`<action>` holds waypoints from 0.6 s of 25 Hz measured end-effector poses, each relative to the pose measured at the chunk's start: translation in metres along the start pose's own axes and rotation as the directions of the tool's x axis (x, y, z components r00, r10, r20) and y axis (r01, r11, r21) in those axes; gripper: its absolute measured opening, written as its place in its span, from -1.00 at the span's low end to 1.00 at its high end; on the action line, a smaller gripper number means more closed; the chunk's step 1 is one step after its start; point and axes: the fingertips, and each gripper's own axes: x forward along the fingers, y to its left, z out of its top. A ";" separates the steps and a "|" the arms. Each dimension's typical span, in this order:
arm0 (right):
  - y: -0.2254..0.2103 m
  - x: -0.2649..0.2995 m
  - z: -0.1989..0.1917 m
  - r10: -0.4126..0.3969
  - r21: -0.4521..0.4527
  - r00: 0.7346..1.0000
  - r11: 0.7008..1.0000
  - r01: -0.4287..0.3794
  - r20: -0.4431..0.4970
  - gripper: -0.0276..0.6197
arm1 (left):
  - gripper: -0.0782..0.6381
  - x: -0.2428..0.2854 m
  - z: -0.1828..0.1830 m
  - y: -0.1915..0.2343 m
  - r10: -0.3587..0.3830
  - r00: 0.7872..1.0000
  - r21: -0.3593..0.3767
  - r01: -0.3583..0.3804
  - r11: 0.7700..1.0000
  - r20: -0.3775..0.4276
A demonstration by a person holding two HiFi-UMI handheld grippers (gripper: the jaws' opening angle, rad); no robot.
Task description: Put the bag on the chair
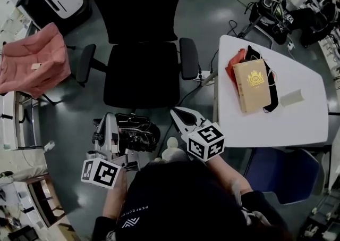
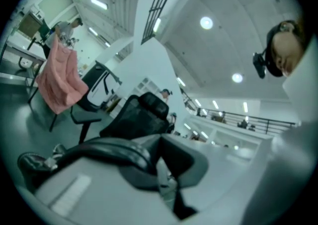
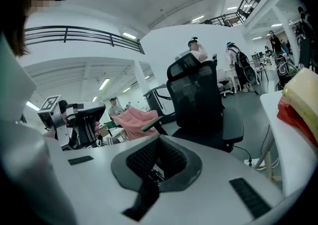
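Note:
The black office chair point(image 1: 141, 83) stands right ahead of me with nothing on its seat; it also shows in the left gripper view point(image 2: 136, 117) and the right gripper view point(image 3: 198, 100). A black bag point(image 1: 137, 131) hangs low in front of the seat, beside my left gripper point(image 1: 108, 119). That gripper point(image 2: 159, 139) is shut on the bag's black strap point(image 2: 107, 149), which curves across its jaws. My right gripper point(image 1: 177, 113) points at the chair's front right corner. Its jaws point(image 3: 159, 142) are together, and I see nothing held between them.
A white table point(image 1: 297, 123) at the right carries a tan box point(image 1: 254, 84), a red cloth point(image 1: 234, 67) and a black strap. A blue chair point(image 1: 281, 173) is tucked under it. A pink cloth point(image 1: 34, 59) drapes a chair at the left. Cables and a power strip point(image 1: 204, 77) lie on the floor.

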 end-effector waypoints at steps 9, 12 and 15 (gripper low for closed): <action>-0.038 0.016 0.014 -0.001 0.014 1.000 1.000 0.001 -0.005 -0.94 | -0.76 0.070 0.016 -0.024 -0.085 0.996 0.067 0.084 0.994 0.008; -0.045 0.022 0.020 -0.010 0.021 1.000 1.000 0.010 -0.004 -0.94 | -0.76 0.094 0.020 -0.027 -0.114 0.993 0.084 0.115 0.990 -0.008; -0.057 0.026 0.025 -0.032 0.033 0.999 0.999 0.031 0.004 -0.94 | -0.76 0.119 0.018 -0.028 -0.141 0.989 0.096 0.144 0.985 -0.033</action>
